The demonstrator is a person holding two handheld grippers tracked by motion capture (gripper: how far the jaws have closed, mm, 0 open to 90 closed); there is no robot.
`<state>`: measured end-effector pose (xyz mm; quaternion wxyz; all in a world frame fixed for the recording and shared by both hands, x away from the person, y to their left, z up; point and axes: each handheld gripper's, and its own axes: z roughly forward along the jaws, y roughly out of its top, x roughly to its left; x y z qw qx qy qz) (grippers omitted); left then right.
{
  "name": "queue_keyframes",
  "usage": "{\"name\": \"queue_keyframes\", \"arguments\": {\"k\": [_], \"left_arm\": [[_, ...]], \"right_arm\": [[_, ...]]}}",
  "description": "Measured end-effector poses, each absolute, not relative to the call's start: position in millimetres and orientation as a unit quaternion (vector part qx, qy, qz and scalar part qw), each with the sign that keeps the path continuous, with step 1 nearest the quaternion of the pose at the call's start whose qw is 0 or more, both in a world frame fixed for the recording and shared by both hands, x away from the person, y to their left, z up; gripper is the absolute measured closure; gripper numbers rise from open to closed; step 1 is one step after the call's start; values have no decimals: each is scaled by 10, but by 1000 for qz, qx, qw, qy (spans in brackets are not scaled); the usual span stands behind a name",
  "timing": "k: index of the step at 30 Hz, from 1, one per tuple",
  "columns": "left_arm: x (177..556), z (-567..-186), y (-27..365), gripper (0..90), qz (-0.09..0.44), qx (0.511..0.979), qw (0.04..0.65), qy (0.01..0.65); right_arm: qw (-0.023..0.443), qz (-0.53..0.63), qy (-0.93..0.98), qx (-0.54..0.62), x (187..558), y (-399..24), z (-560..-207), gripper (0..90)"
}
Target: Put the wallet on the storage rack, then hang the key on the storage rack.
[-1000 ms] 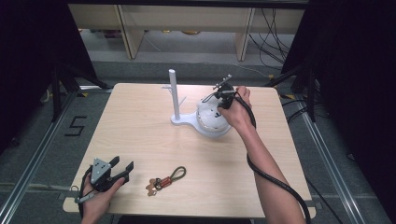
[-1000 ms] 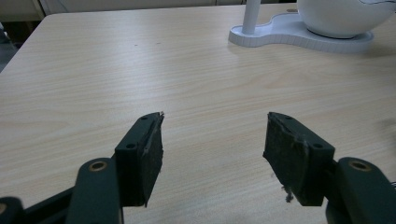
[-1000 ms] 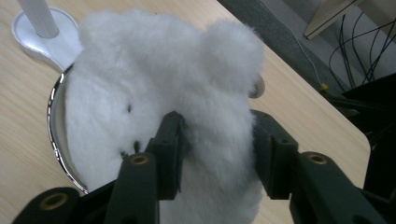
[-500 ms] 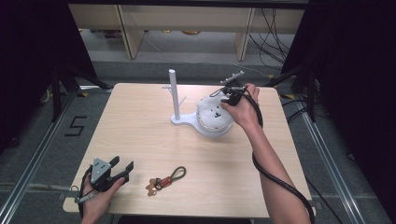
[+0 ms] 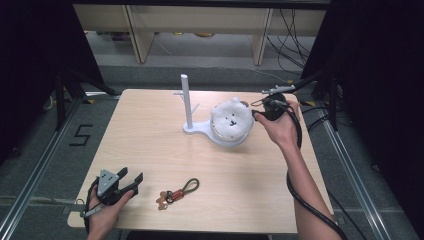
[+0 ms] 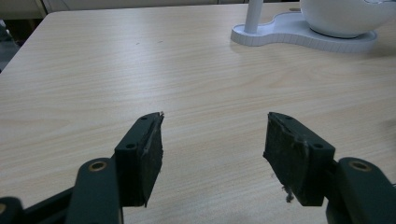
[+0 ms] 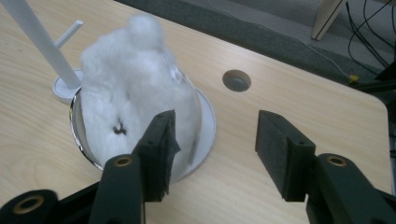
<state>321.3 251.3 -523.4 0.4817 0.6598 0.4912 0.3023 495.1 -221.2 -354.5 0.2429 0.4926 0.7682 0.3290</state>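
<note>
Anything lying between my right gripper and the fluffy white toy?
No. The high view shows a bare gap between the right gripper and the white toy; its jaws stand open, empty.

we see the counter [image 5: 150,145] evenly lit from overhead, surroundings v. dark. soft shadows only. white fluffy toy [image 7: 135,93] slightly blurred & overexposed in right gripper view; nearby tongs look soft, w/ mild glare.
</note>
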Motion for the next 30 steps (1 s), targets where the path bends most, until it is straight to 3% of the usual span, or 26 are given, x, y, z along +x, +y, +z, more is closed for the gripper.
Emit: {"name": "queue_keyframes", "arguments": {"k": [13, 18, 30], "left_arm": [[3212, -5230, 2505, 365, 303, 663, 475, 494], [3211, -5234, 2512, 364, 304, 659, 482, 492], [3201, -5239, 2518, 369, 305, 656, 485, 491]], "right_arm": [[231, 376, 726, 528, 4371, -2766, -3913, 759], [220, 368, 720, 545, 4179, -2862, -4176, 758], [205, 391, 693, 570, 3899, -2976, -4558, 656]]}}
